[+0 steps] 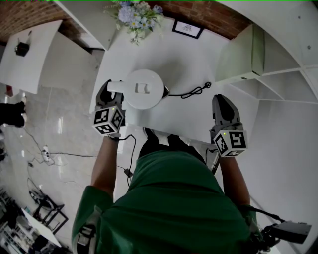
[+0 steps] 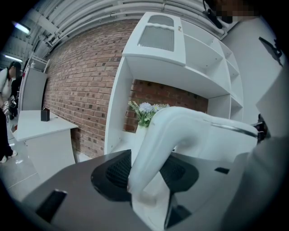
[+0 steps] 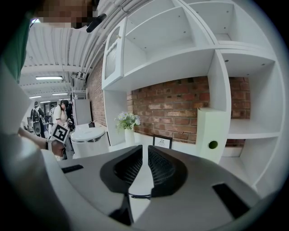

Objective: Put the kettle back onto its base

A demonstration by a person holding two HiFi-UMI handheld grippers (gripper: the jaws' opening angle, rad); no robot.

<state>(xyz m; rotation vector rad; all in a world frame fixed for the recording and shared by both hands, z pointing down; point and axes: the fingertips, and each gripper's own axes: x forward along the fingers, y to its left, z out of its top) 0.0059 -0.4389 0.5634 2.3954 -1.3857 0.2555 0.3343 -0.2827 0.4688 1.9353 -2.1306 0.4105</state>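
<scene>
Closest to the camera is the person's green shirt (image 1: 174,198), with both arms reaching out past it. The left gripper (image 1: 108,92) is at the left side of the white kettle (image 1: 144,89). The head view does not show its grip well. The left gripper view does: the jaws are clamped on the kettle's curved white handle (image 2: 158,144).

The right gripper (image 1: 222,101) is well apart from the kettle, over the near right part of the white table (image 1: 189,59). Its own view shows the jaws close together with only a thin slit, and nothing between them. That view also shows the kettle from the side, far off on the left.

The kettle is on the near left part of the table, close to the left edge. A black cord (image 1: 191,92) runs from its right side, where a small dark bit peeks out. I cannot tell if that is the base.

Bare table lies between the kettle and the right gripper, apart from the cord. At the far end stand flowers (image 1: 135,15) and a small picture frame (image 1: 188,29). White shelves (image 1: 278,64) close off the right side. Shiny floor (image 1: 59,124) lies past the left edge.
</scene>
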